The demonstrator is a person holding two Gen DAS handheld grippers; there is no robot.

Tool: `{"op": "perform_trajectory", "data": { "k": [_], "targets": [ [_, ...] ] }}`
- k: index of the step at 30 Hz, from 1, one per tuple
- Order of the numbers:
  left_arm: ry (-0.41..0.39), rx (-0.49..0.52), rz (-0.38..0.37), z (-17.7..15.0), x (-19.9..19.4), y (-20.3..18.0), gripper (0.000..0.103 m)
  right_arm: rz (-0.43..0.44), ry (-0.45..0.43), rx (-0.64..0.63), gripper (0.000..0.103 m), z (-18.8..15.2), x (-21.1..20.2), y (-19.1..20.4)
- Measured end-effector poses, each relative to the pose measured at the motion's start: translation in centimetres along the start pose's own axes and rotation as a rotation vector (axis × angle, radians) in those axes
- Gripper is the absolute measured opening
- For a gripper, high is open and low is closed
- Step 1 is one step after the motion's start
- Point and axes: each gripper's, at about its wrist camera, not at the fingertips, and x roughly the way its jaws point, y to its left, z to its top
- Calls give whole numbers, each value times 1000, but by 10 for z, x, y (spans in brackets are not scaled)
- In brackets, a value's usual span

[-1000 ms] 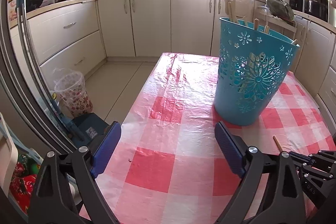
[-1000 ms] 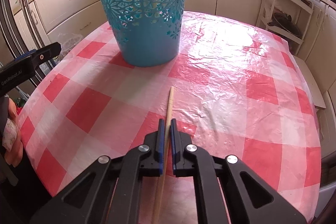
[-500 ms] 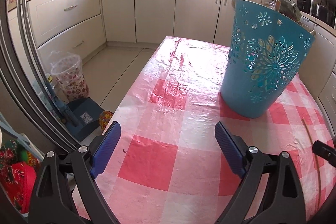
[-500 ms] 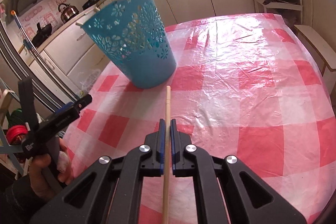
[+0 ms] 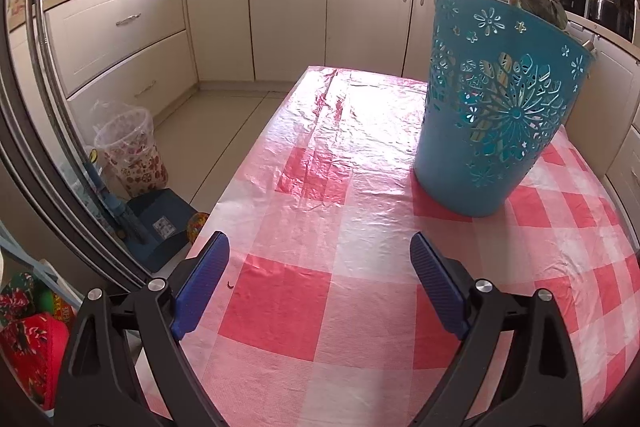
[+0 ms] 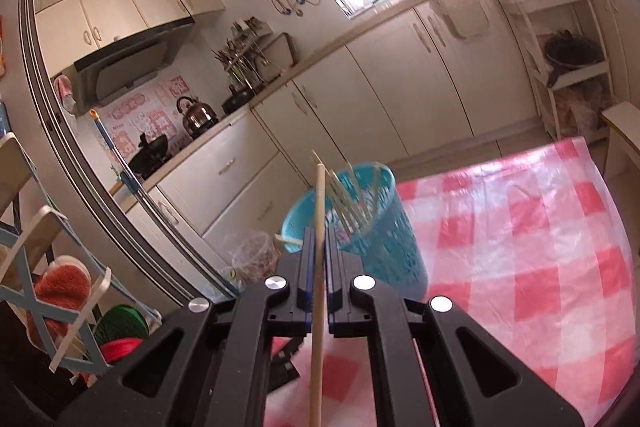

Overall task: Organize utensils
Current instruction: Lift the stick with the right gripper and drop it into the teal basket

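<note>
A teal cut-out basket [image 5: 496,111] stands on the red-and-white checked tablecloth [image 5: 320,195], with several wooden sticks poking above its rim. In the right wrist view the same basket [image 6: 384,247] lies ahead and below, sticks [image 6: 348,203] leaning inside it. My right gripper [image 6: 319,239] is shut on a wooden chopstick [image 6: 319,211], which runs lengthwise between the pads and points up past the basket's near rim. My left gripper [image 5: 320,267] hangs open over the cloth, to the left of the basket, with nothing between its fingers.
Cream kitchen cabinets [image 5: 292,15] line the far walls. A patterned bin [image 5: 130,151] and a blue dustpan [image 5: 160,223] sit on the floor left of the table. A sliding door frame [image 5: 48,147] and a shelf rack [image 6: 52,267] stand at the left. A white trolley [image 6: 568,39] is at the right.
My right gripper has lifted the chopstick off the tablecloth and risen, tilting up so the basket now sits below it. The left gripper has stayed open in about the same place.
</note>
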Motion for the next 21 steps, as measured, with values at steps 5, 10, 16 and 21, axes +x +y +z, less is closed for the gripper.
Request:
{"op": "perform_trajectory", "data": {
  "k": [5,10,16,21],
  "targets": [
    [2,-19,-12,0,1,4,88,3,-126,-42,6,50,40,14],
    [11,-48,-34,1,3,10,88,-50,-137,-43,6,63,87,4],
    [21,-65,-44,1,5,13,88,-132,-73,-66,6,49,115,-14],
    [23,-62,-43,1,5,12,88,-164,-47,-94,6,38,121,-18]
  ]
}}
